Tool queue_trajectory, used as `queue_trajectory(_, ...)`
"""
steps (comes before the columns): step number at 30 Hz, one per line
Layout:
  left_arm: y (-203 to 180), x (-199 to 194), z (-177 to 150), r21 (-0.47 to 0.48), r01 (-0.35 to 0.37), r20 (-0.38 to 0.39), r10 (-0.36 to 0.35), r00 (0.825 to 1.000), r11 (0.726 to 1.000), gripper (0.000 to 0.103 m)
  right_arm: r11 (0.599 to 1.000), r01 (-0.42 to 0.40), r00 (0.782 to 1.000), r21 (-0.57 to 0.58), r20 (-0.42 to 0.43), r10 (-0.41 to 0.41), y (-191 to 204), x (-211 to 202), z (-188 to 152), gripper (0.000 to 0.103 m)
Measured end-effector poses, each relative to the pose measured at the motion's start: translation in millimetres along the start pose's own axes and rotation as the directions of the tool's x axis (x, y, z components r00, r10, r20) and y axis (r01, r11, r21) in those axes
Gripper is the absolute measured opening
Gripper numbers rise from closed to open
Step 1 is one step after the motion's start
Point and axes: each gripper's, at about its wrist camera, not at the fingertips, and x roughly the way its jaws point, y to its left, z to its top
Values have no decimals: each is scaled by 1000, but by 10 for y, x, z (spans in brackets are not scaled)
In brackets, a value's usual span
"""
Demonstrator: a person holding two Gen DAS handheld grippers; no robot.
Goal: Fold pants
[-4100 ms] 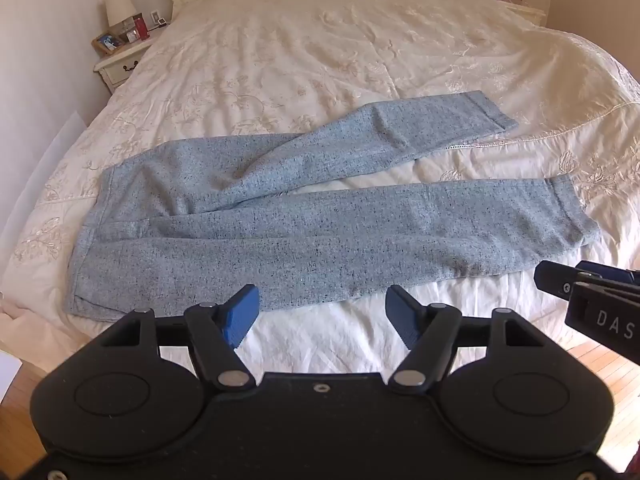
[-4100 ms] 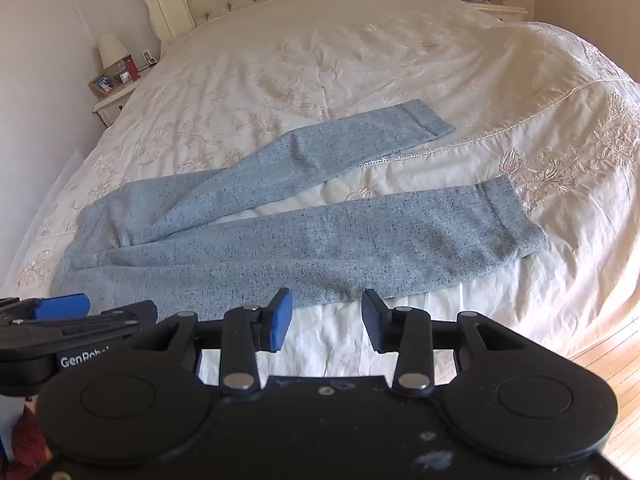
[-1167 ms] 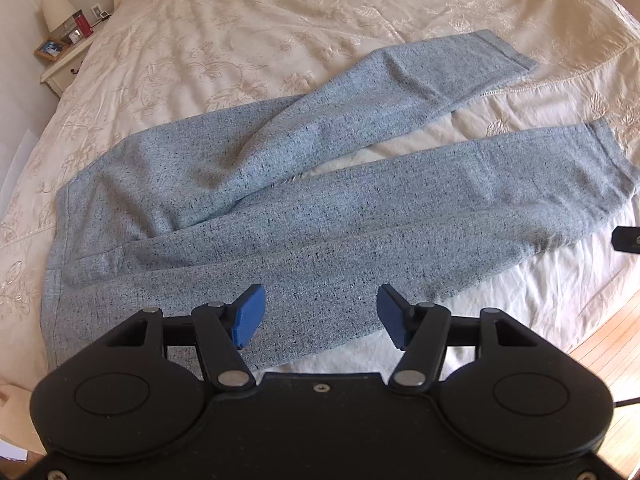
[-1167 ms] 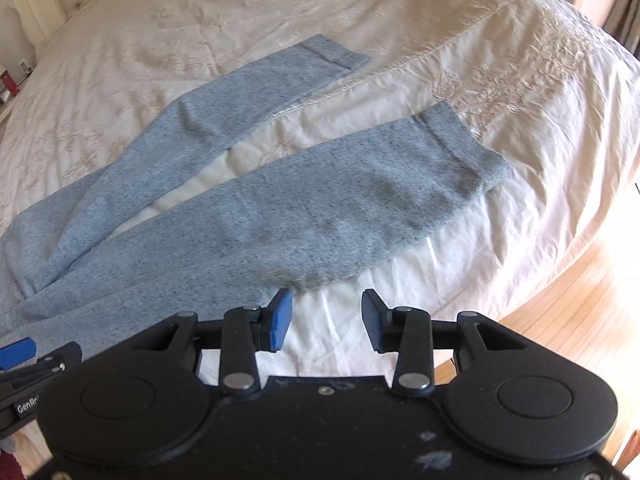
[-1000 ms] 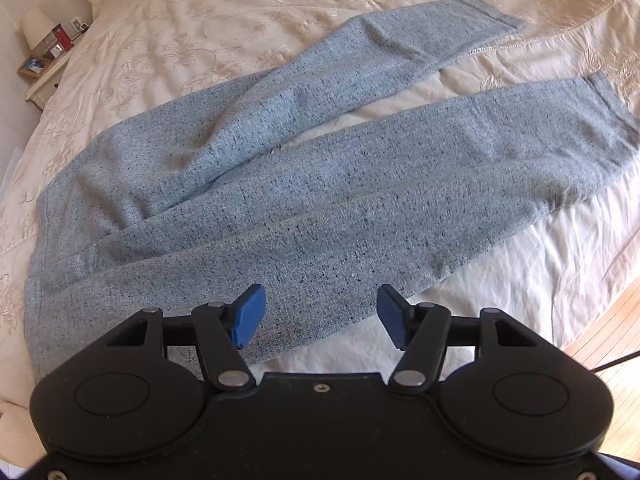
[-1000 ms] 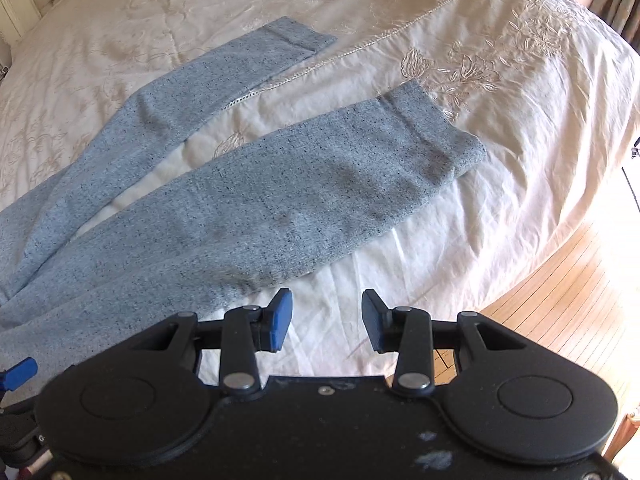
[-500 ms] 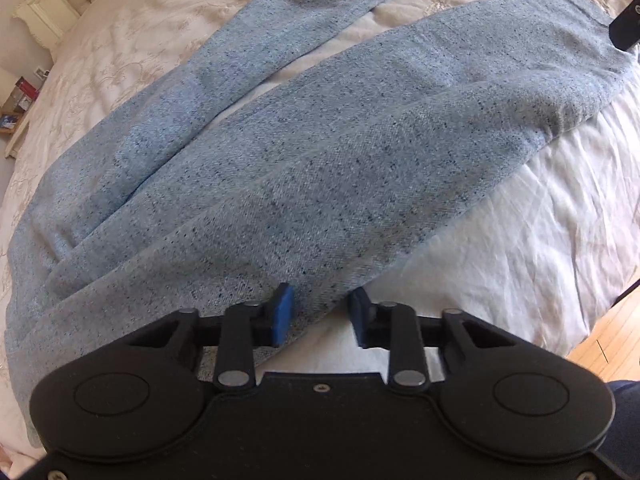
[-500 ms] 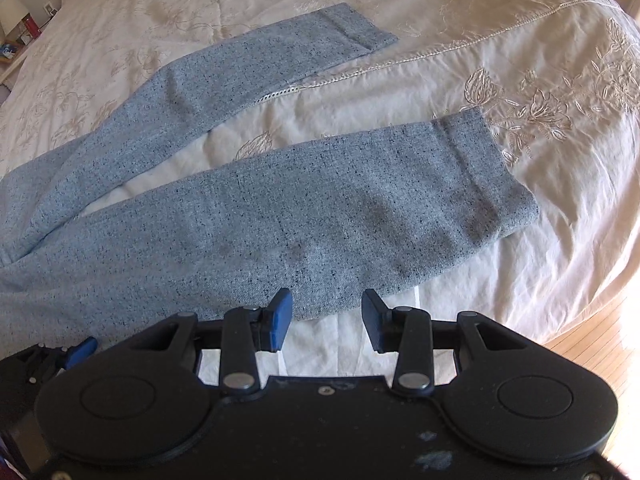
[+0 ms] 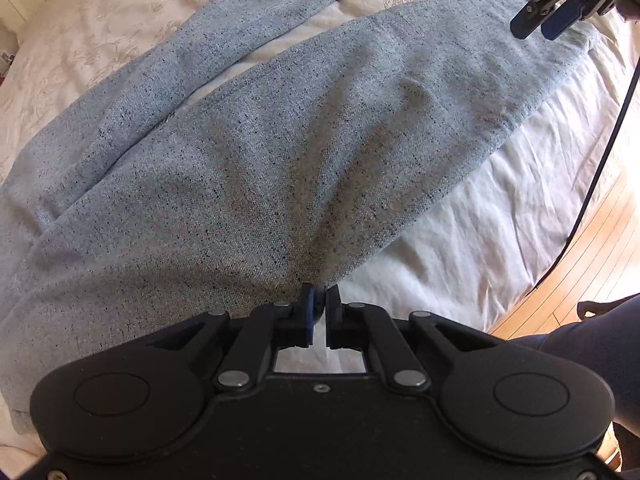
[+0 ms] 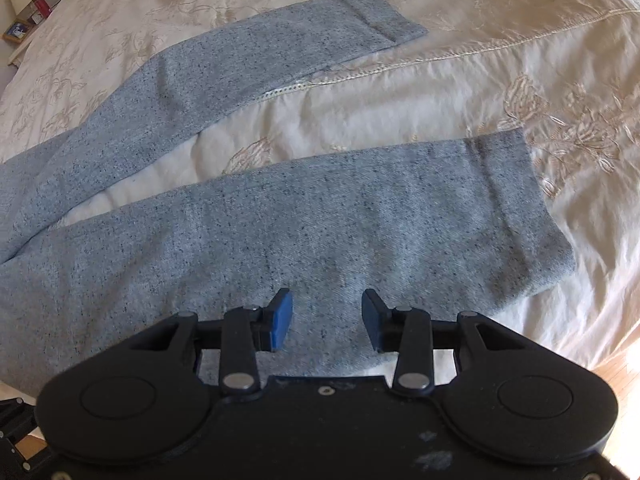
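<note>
Light blue speckled pants [image 9: 248, 152] lie flat on the cream bed, legs spread apart toward the right. My left gripper [image 9: 320, 300] is shut on the near edge of the near leg, about mid-length. My right gripper [image 10: 326, 316] is open and empty, its fingers over the near leg [image 10: 320, 232] close to its cuff [image 10: 516, 208]. The right gripper also shows in the left wrist view [image 9: 548, 20], above the cuff end. The far leg [image 10: 248, 56] lies flat farther back.
The cream embroidered bedspread [image 10: 520, 60] covers the bed. White sheet [image 9: 480, 232] hangs at the near edge. Wood floor [image 9: 592, 248] lies to the right below. A nightstand with a lamp [image 10: 24, 4] stands at the far left. A black cable [image 9: 612, 136] hangs at right.
My left gripper moved down to the near leg's edge and closed on the fabric. My right gripper moved in over the near leg near the cuff, still open.
</note>
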Motion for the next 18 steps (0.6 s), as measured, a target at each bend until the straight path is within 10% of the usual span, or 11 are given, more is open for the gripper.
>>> queue_trajectory(8,308,-154,218,-269,83,86,-62,994,960,19,985,-77,995,-157,-80,65,446,559,119,40)
queue_trajectory(13,428,-128,244,-371,93,75,-70,995,924,20,993,-14,998,-116,-61,7,-16,580,251,35)
queue_trajectory(18,240,-136,200,-317,84,19,-82,996,945,21,995,93,995,-28,-36,-94,-591,565,336,35)
